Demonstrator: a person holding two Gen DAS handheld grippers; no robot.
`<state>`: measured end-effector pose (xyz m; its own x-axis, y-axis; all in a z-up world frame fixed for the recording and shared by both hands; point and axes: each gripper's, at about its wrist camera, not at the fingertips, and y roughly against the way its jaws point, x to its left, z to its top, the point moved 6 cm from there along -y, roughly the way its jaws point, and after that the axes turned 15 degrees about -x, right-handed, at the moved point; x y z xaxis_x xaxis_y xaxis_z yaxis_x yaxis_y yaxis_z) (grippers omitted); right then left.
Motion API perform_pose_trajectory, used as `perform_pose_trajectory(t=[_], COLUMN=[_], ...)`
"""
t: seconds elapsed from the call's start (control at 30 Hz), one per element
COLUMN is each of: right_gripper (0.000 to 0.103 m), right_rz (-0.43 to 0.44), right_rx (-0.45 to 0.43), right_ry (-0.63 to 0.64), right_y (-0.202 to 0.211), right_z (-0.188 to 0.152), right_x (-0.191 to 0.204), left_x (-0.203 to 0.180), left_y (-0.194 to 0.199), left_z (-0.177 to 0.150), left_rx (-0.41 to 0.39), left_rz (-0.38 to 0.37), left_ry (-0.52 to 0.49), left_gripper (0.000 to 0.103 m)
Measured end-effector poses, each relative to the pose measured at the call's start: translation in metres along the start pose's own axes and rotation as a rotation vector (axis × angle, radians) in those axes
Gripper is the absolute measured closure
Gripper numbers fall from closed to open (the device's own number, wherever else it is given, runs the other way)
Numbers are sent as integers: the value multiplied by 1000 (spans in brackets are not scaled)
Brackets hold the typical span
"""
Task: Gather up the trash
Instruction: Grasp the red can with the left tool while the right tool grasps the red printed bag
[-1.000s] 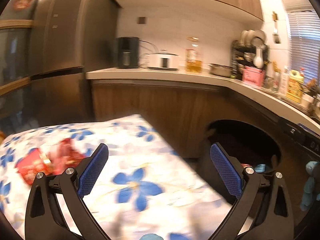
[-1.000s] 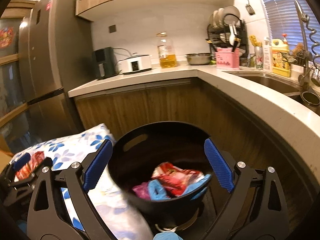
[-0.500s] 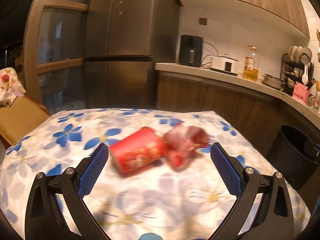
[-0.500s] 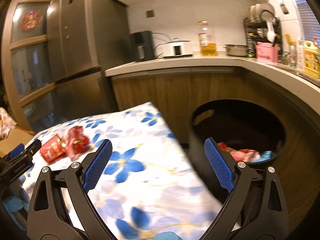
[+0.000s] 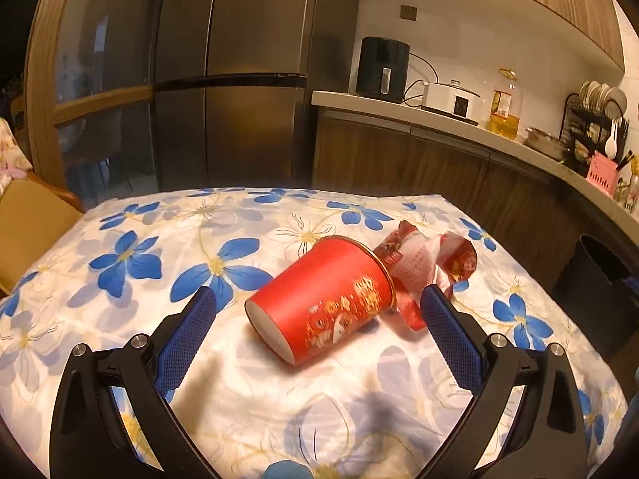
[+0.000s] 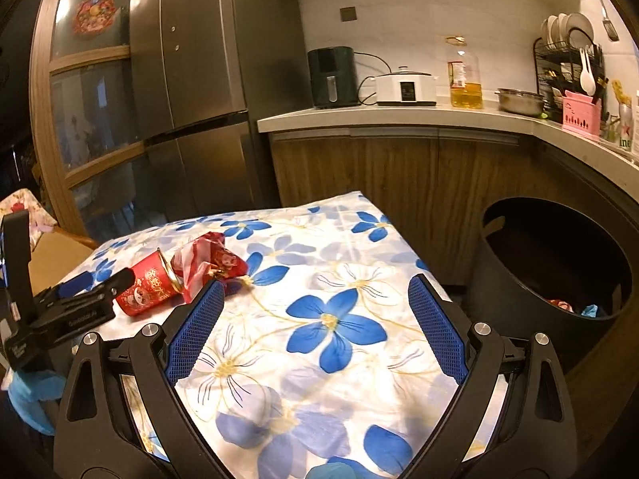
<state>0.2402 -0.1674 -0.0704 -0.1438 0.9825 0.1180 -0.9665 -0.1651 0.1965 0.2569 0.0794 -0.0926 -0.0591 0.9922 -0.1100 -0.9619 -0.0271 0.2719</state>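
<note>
A red paper cup lies on its side on the flowered tablecloth, its mouth against a crumpled red and white wrapper. My left gripper is open, with the cup between its blue fingers and just ahead of them. In the right wrist view the cup and wrapper lie at the left with the left gripper beside them. My right gripper is open and empty over the cloth. A black bin at the right holds trash.
The bin stands on the floor past the table's right edge, by the wooden cabinets. A fridge stands behind the table. A chair is at the left. The counter carries appliances, an oil bottle and a dish rack.
Both grippers have swung left, away from the bin and toward the table. The left gripper has closed in on the cup, which now lies between its open fingers.
</note>
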Motion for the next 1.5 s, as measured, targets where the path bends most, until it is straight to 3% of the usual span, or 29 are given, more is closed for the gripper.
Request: perform_pose_trajectory(t=[0.47, 0.77, 1.0, 1.17, 1.5], right_gripper=[11, 11, 11, 11, 11], right_rz=[8, 30, 53, 59, 71], right_rx=[27, 36, 49, 59, 72], right_ry=[3, 27, 40, 41, 39], right_y=[-17, -36, -53, -62, -87], right_z=[-9, -8, -10, -13, -12], right_x=[11, 27, 42, 47, 53], left_x=[-3, -8, -8, -9, -11], left_y=[-30, -33, -38, -40, -40], left_z=[-10, -15, -22, -28, -33], left_rx=[89, 106, 141, 172, 182], left_rz=[-110, -140, -130, -131, -135], left_ry=[-20, -48, -62, -70, -84], left_gripper=[6, 6, 13, 28, 35])
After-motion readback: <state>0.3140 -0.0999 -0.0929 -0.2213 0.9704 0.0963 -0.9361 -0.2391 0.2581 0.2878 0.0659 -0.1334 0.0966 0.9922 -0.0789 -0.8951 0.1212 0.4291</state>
